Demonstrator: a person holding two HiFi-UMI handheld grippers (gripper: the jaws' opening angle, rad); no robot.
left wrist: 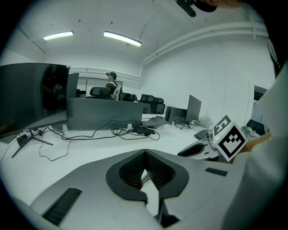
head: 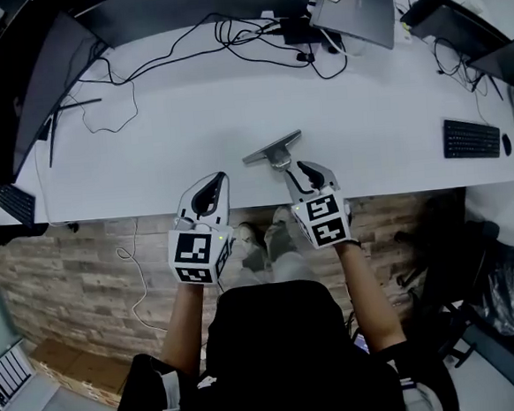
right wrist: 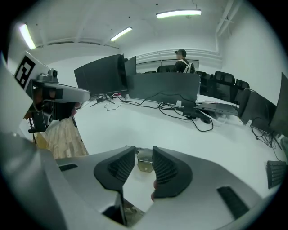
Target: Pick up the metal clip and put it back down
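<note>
On the white desk, metal clip lies before right gripper, fingers spread; left gripper fingers together.

Dull metal clip on a smooth, seemingly matt table.

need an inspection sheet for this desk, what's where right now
surface: white desk, no spills seen
job's things: silver metal clip lying on the desk near its front edge
clutter: black keyboard at the right end
grippers: left tool shut, empty; right tool open, clip ahead of its jaws, not gripped
cables: black cables looping along the far side
surroundings: dark monitor at left, black office chairs, distant person
</note>
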